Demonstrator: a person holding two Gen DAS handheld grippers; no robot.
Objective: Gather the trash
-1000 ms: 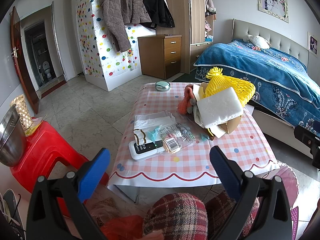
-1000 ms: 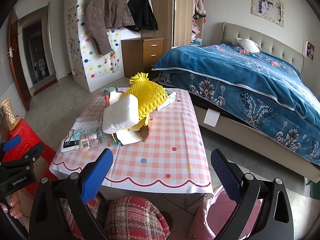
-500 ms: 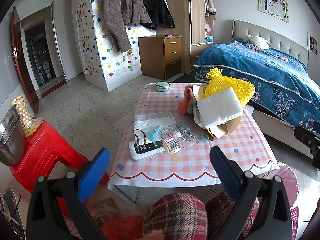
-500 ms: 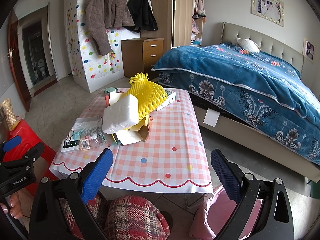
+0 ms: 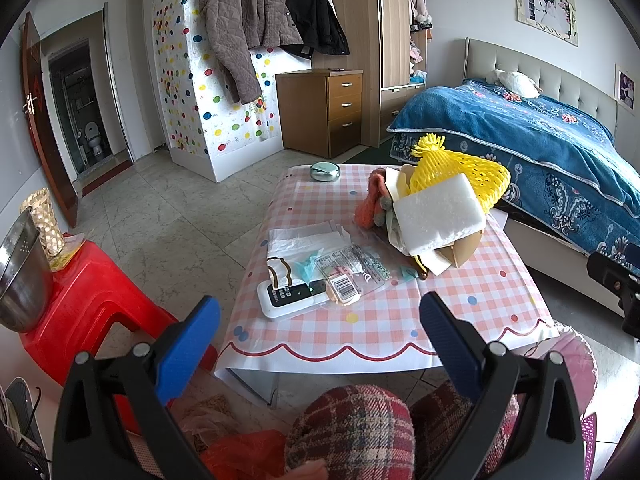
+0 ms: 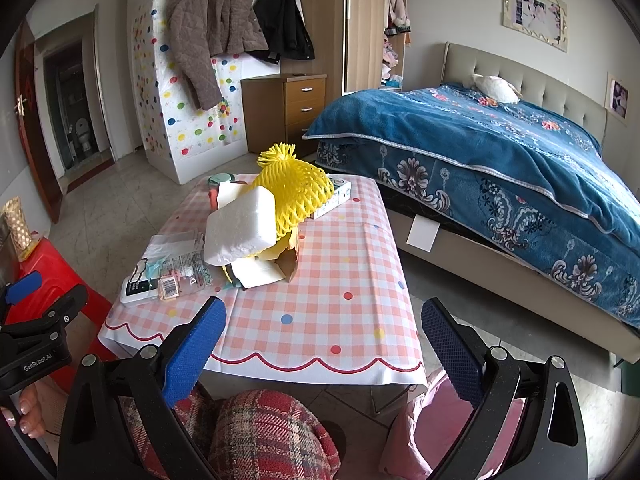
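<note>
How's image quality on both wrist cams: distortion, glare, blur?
Left wrist: strong fisheye, dark corner vignette, the bed edge bows; the foam block sharp, no glare. Right wrist: same barrel warp, soft even daylight, the checked tablecloth crisp, no motion blur.

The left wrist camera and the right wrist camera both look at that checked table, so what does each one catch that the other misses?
Only the left wrist view shows the steel bowl on the red stool and the round tin. Only the right wrist view shows the small box behind the yellow foam net and the white tag on the bed frame. Both show the table, the white foam block and open grippers.
</note>
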